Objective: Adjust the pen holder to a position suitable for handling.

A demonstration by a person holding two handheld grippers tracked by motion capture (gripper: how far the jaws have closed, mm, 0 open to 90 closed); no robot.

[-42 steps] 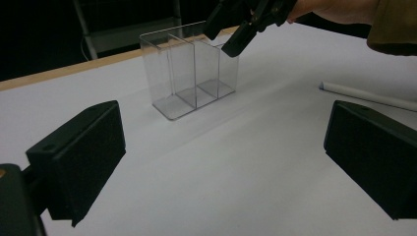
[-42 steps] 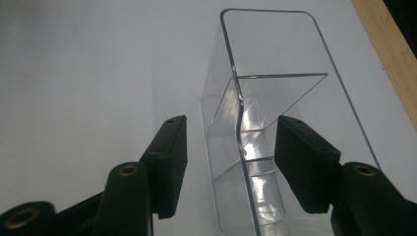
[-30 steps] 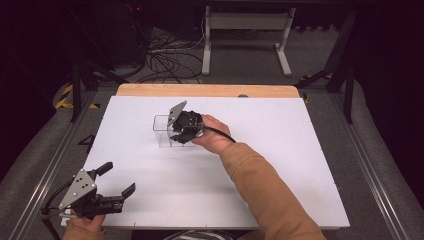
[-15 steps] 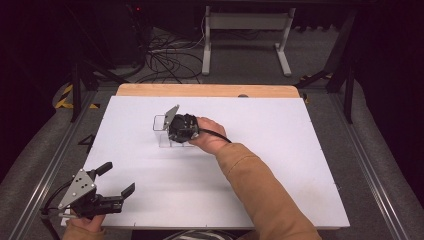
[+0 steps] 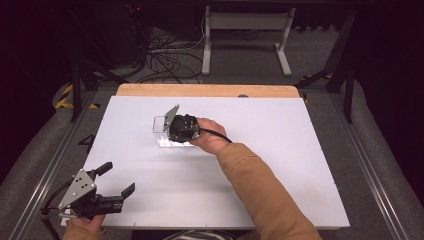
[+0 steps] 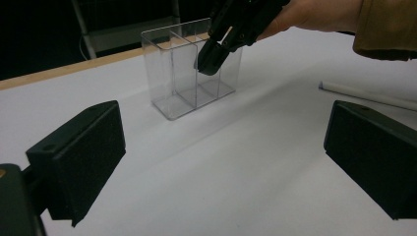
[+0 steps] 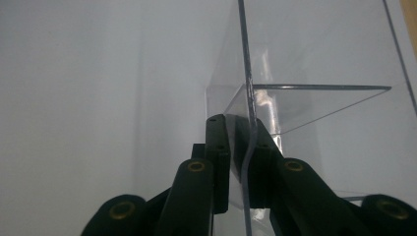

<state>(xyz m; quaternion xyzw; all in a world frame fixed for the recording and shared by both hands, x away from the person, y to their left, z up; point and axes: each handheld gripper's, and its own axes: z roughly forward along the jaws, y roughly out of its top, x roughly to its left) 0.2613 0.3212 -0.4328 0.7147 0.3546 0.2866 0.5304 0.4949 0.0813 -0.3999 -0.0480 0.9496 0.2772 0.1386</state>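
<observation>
R hand-held gripper (image 7: 239, 162) pinched on wall of clear divided box (image 6: 189, 69) to steady/shift it on table (image 5: 300, 165); L hand-held gripper (image 5: 116, 178) wide open, idle nr table edge.

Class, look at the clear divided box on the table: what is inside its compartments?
The clear box looks empty: its bare floor shows through both compartments. The right gripper has one jaw inside, clamping a wall. The corner behind that jaw is hidden.
</observation>
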